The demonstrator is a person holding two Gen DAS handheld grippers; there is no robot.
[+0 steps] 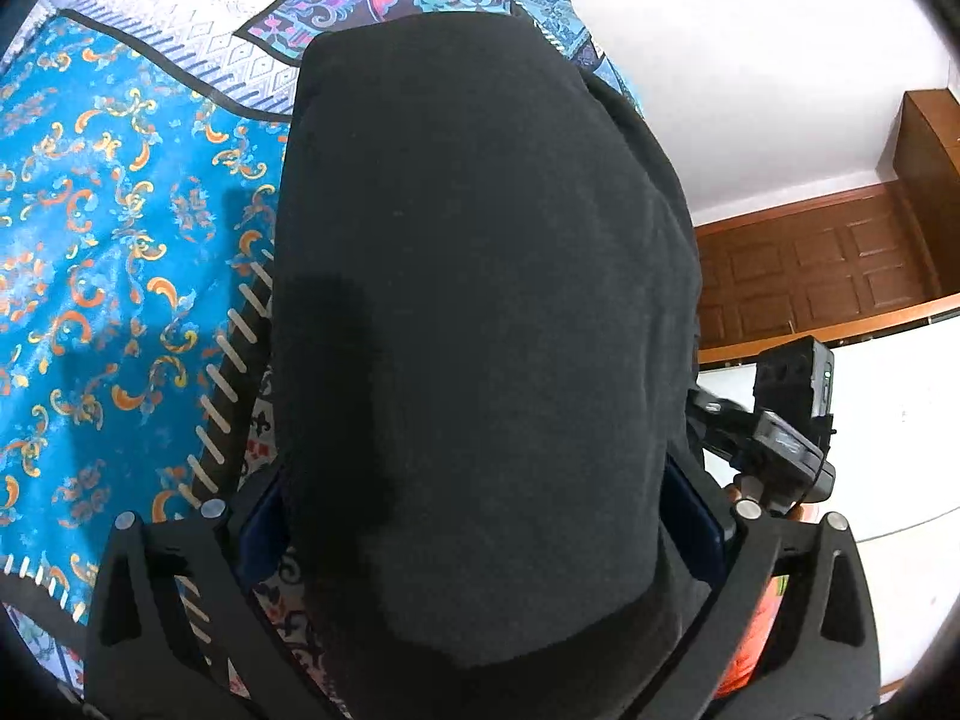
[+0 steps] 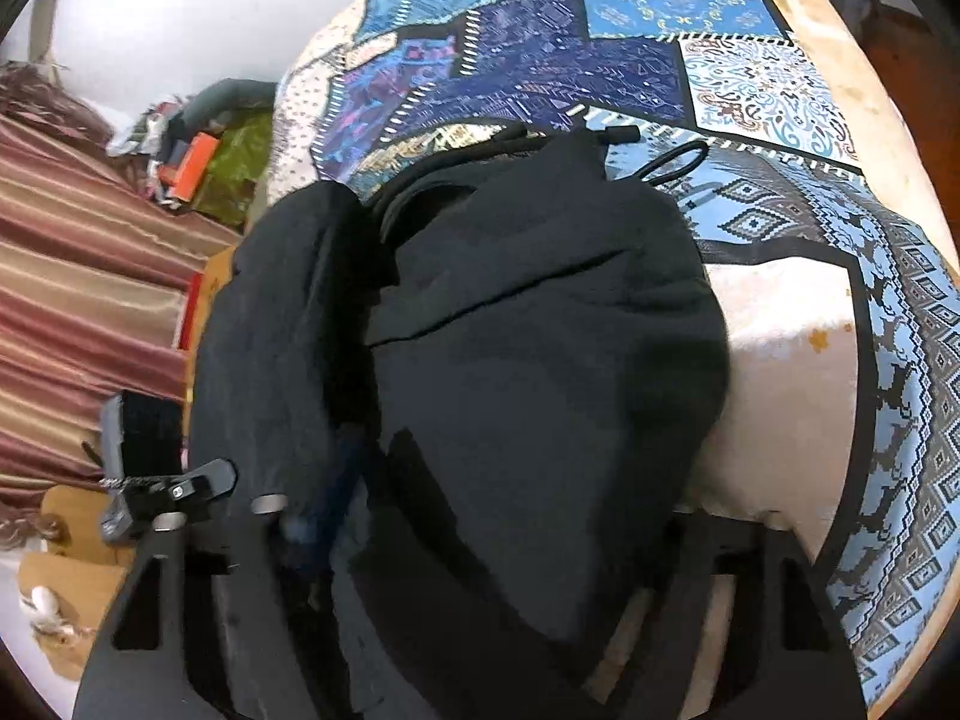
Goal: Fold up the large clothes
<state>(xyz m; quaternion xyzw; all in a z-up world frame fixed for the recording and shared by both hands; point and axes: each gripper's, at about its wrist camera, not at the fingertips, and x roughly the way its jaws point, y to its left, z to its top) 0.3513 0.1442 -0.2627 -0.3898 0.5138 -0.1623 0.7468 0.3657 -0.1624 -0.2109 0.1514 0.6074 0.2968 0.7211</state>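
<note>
— What's the left wrist camera giving you?

— Mostly black cloth. The black garment (image 1: 480,312) fills the middle of the view and runs straight down between the fingers of the left gripper (image 1: 480,534). I can see a blue pad (image 1: 696,528) pressed against the fabric on one side and its twin on the other, so that gripper is clamped on a thick bunch of the garment. Under it lies the patterned bedspread (image 1: 108,228), bright blue with orange scrolls. Off to the side there's a wooden door (image 1: 822,276) and part of the right gripper (image 1: 792,420), seen side-on.

— And from the right wrist?

— The same garment (image 2: 540,360), piled in soft folds on the bedspread (image 2: 660,60), with a drawstring cord (image 2: 678,162) looping out at its far edge. The cloth drapes over the right gripper (image 2: 468,552) and hides its fingertips. The fabric lies between its fingers, but whether the pads are actually pinching it, I cannot tell. A striped curtain (image 2: 72,276) hangs at the side, and the left gripper (image 2: 168,480) pokes in beside the cloth.
</note>
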